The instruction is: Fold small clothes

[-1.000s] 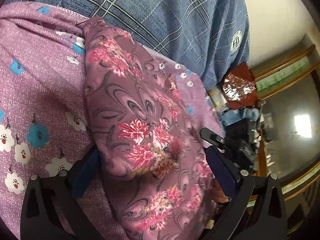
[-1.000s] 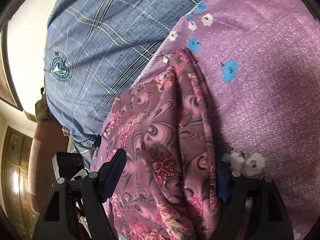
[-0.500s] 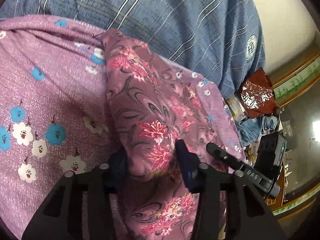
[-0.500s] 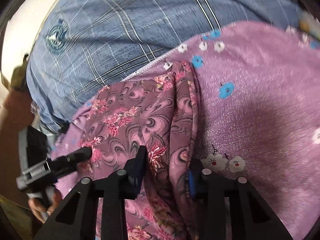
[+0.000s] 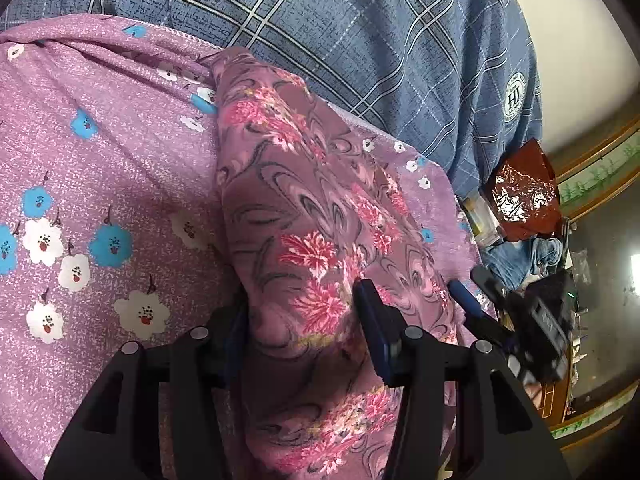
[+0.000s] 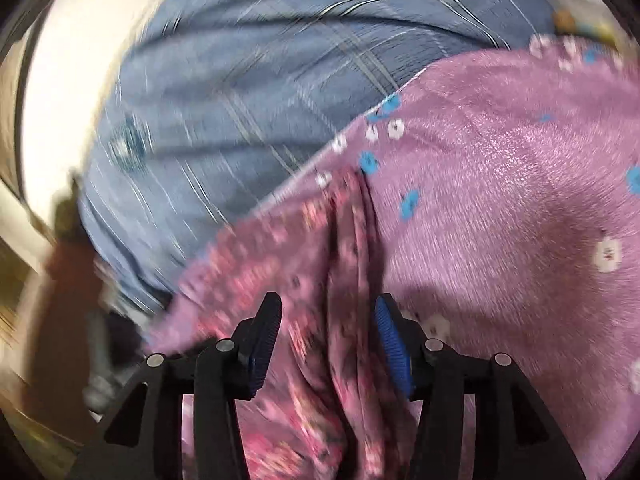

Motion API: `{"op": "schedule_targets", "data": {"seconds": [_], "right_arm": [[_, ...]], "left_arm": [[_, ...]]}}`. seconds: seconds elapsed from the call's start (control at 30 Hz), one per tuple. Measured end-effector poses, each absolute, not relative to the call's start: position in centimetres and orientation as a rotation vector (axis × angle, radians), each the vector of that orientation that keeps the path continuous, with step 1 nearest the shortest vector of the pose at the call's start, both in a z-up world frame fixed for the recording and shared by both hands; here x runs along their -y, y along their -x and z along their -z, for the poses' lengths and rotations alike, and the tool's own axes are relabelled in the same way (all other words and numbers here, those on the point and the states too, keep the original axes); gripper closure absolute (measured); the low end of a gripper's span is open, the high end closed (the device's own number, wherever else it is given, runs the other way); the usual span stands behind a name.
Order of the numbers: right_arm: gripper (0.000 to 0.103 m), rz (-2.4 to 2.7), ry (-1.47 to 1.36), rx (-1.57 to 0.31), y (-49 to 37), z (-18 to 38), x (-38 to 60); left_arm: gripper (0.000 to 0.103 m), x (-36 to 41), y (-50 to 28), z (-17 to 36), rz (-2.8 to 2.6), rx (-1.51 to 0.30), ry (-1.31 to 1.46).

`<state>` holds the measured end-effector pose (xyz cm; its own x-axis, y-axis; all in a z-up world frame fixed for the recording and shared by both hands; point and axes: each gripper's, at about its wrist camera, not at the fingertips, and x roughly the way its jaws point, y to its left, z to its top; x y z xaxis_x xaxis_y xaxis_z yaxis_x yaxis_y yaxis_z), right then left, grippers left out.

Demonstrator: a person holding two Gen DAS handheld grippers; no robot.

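Between the two grippers, a mauve garment with pink flowers and dark swirls point(image 5: 320, 216) lies bunched in a long ridge on a lilac cloth printed with blue and white blossoms point(image 5: 100, 184). The ridge runs from the near side away to the cloth's far hemmed edge, where it ends in a narrow point touching a person's blue checked shirt point(image 5: 380, 40).

Seen from the left wrist, the left gripper point(image 5: 304, 320) straddles the near part of the ridge; its jaws have just been opening a little, with fabric bulging between them and the blue pads point(image 5: 374, 332) still against the folds. The right gripper point(image 6: 328, 340) shows in its own blurred view with jaws that have likewise just been opening: the left pad meets the cloth, while whether the right pad touches the fold cannot be told.

Open lilac cloth spreads wide on the garment's left in the left wrist view. On the right the cloth's edge falls away close to the garment, beyond which stand a dark red foil packet point(image 5: 520, 192) and crumpled blue fabric point(image 5: 524, 256).
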<state>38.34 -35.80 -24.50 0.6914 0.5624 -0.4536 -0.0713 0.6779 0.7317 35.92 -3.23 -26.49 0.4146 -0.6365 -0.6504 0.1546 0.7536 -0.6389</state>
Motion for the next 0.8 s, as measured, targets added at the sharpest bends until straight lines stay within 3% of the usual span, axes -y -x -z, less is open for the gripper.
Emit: {"op": "schedule_targets", "data": {"seconds": [0.1, 0.23, 0.37, 0.53, 0.67, 0.8], "right_arm": [[0.051, -0.442, -0.913, -0.737, -40.1, 26.5, 37.3], [0.051, -0.460, -0.996, -0.726, -42.2, 27.3, 37.4], [0.050, -0.506, -1.009, -0.815, -44.7, 28.6, 35.9], [0.045, -0.542, -0.867, -0.905, -44.9, 27.6, 33.9], [0.046, -0.645, -0.803, -0.932, -43.3, 26.9, 33.6], [0.046, -0.672, -0.573, -0.928, -40.8, 25.2, 32.2]], "left_arm": [[0.053, 3.4, -36.0, 26.7, 0.534, -1.025, 0.546], [0.042, 3.0, -36.2, 27.4, 0.563, -1.041, 0.584], [0.040, 3.4, -36.2, 27.4, 0.575, -1.031, 0.557], [0.041, 3.5, -36.2, 27.2, 0.586, -1.031, 0.567], [0.050, 3.6, -35.9, 26.5, 0.584, -1.009, 0.551], [0.049, 3.7, -35.8, 26.0, 0.582, -0.984, 0.551]]}}
